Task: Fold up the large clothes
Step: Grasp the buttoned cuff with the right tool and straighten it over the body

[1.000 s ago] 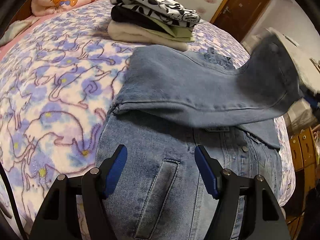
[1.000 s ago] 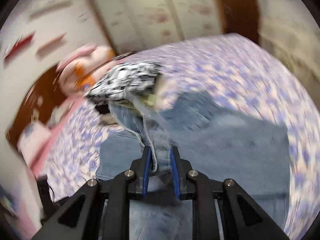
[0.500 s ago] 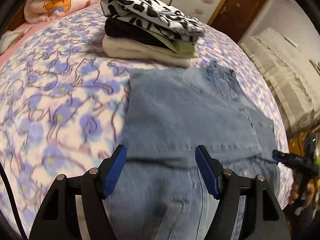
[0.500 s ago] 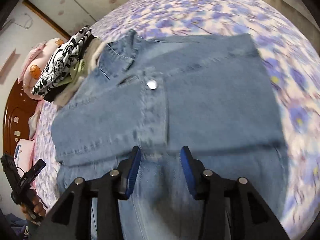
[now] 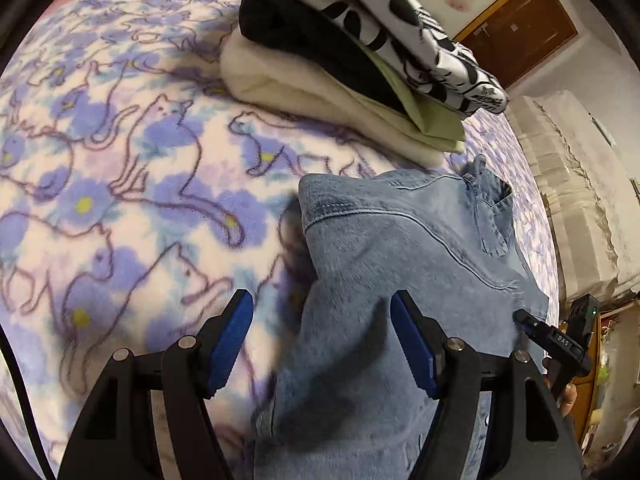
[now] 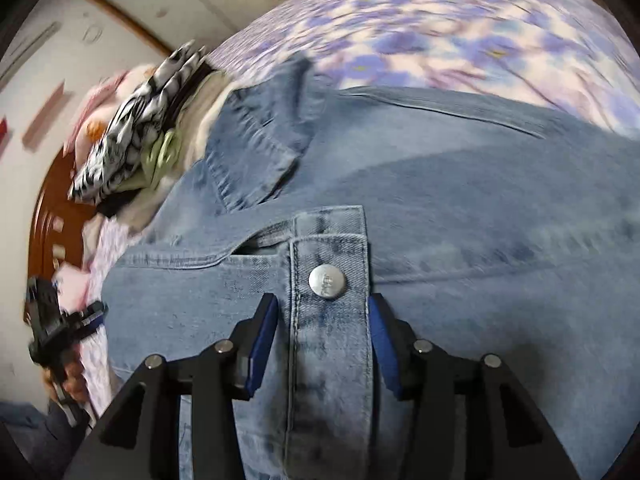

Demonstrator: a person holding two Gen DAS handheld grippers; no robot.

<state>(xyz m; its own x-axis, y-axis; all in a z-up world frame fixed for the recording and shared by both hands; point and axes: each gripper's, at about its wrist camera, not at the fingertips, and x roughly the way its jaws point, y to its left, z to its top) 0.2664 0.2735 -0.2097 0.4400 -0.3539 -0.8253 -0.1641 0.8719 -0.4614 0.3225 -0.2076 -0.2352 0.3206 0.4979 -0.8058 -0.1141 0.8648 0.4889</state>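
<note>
A light-blue denim jacket [image 5: 400,248] lies flat on the bed, a sleeve folded across its body. My left gripper [image 5: 322,312] hangs open over the jacket's left edge, half over denim and half over the blanket, with nothing gripped. In the right wrist view the jacket [image 6: 460,184] fills the frame. My right gripper [image 6: 322,308] hovers low over the sleeve cuff with its metal button [image 6: 327,281]. Its jaws are opening; the cuff lies between the pads, which do not press on it. Each gripper shows small in the other's view: right gripper [image 5: 560,340], left gripper [image 6: 60,320].
A stack of folded clothes [image 5: 360,60], topped by a black-and-white print, sits just beyond the jacket's collar. The purple cat-print blanket [image 5: 120,200] spreads to the left. A brown door [image 5: 520,28] and a covered piece of furniture [image 5: 572,200] stand past the bed.
My right gripper held the raised sleeve, laid it across the jacket, let go and sank close to the cuff. My left gripper slid along the jacket toward the folded stack.
</note>
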